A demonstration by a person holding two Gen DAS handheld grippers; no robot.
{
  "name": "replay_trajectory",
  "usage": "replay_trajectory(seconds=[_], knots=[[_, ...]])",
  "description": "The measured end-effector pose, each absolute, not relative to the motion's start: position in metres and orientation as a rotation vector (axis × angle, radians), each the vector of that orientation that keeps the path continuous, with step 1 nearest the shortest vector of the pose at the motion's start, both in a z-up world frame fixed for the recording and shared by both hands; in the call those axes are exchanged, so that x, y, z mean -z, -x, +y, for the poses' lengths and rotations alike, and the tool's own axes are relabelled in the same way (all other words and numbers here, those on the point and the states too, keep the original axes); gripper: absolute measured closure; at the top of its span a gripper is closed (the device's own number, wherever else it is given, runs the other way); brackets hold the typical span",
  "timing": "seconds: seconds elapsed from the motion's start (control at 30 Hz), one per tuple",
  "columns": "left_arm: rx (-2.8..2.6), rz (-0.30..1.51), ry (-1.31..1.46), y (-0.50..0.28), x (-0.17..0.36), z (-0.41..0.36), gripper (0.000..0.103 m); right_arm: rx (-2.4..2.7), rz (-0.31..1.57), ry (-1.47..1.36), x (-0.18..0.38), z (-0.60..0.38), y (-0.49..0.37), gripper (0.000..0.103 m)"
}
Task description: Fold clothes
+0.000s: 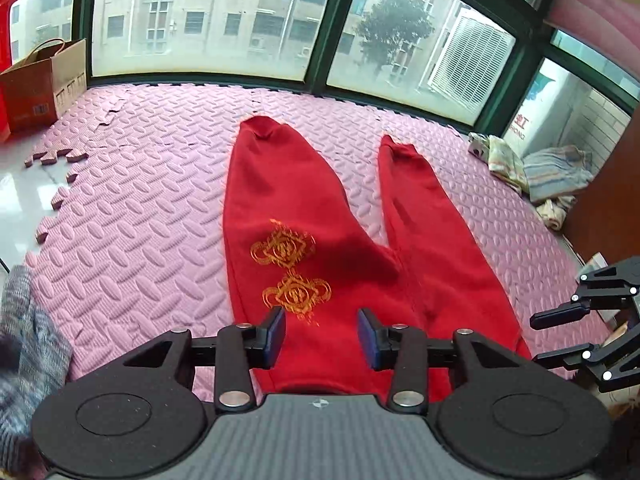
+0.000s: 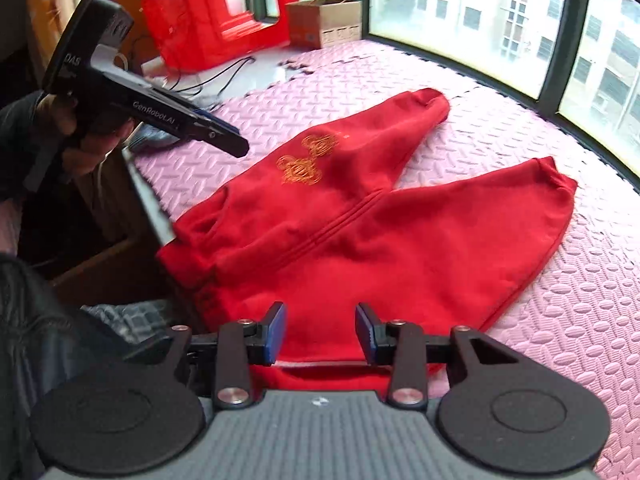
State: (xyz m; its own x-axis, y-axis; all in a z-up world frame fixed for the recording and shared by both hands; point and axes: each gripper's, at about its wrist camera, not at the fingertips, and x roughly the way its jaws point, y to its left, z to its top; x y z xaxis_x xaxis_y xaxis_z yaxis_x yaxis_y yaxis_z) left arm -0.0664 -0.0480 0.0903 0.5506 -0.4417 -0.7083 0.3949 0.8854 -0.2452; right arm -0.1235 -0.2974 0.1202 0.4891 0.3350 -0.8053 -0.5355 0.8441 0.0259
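Red trousers point(image 1: 320, 216) with a gold embroidered emblem point(image 1: 290, 266) lie spread flat on the pink foam mat point(image 1: 132, 208), legs pointing toward the window. My left gripper point(image 1: 321, 334) is open and empty, hovering above the waist end. My right gripper point(image 2: 320, 330) is open and empty over the waistband at the near edge of the trousers point(image 2: 360, 232). The right gripper also shows in the left wrist view point(image 1: 560, 336) at the right edge. The left gripper shows in the right wrist view point(image 2: 228, 136), held in a hand above the mat's left side.
A brown paper bag point(image 1: 44, 84) stands at the mat's far left, next to a red plastic stool point(image 2: 216, 12). Folded striped cloths point(image 1: 536, 172) lie at the far right. A grey knitted garment point(image 1: 24, 344) lies at the near left. Windows point(image 1: 224, 16) bound the far side.
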Motion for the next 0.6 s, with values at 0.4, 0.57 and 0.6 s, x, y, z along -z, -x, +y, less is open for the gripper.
replay_trajectory(seconds=[0.4, 0.57, 0.6], knots=[[0.294, 0.814, 0.073, -0.07, -0.068, -0.068, 0.06, -0.282, 0.864, 0.129, -0.097, -0.35, 0.008, 0.063], [0.277, 0.816, 0.091, -0.127, -0.058, -0.081, 0.06, -0.121, 0.842, 0.045, -0.086, -0.394, -0.048, 0.064], [0.281, 0.818, 0.094, -0.137, -0.055, -0.083, 0.06, -0.092, 0.837, 0.019, -0.083, -0.403, -0.059, 0.064]])
